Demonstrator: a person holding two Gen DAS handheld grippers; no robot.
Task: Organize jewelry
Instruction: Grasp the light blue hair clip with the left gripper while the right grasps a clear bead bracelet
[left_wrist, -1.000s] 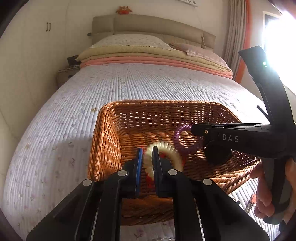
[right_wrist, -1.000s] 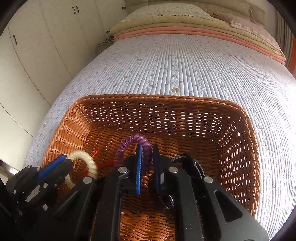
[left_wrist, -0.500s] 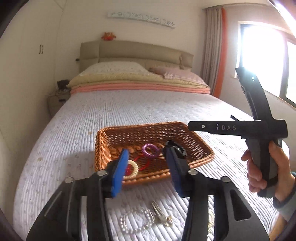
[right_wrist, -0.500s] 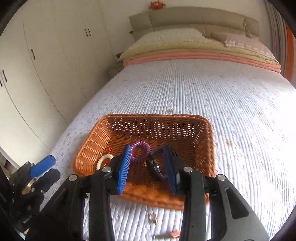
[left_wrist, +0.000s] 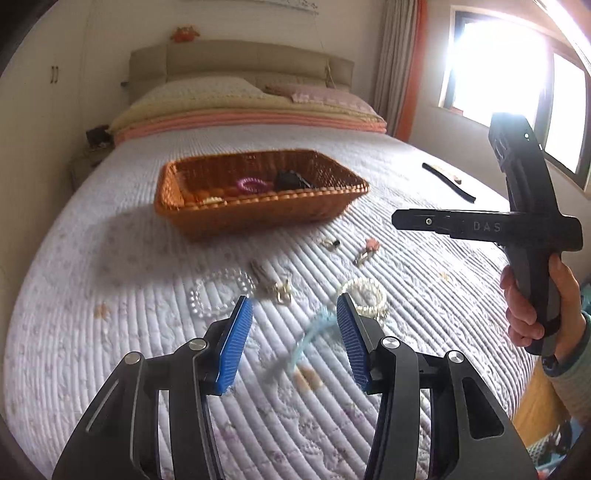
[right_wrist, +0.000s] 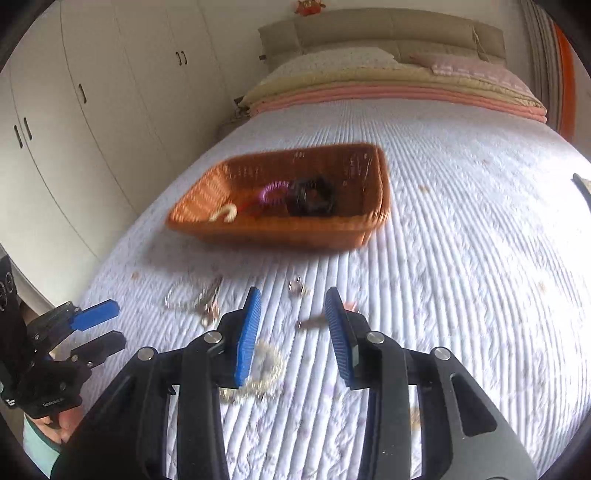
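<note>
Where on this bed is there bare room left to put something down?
Bare quilt lies left of the wicker basket and beyond it up to the folded blankets. It is crowded on the near side of the basket, where the clear bead bracelet, pearl bracelet and clips lie scattered.

Both cameras ride the hand-held grippers above the near end of the white quilted bed, angled down and facing the headboard. The left wrist view sits left, catching the right gripper at its right edge; the right wrist view catches the left gripper low left. Both share the orange wicker basket farther up the bed and the scattered jewellery nearer.
</note>
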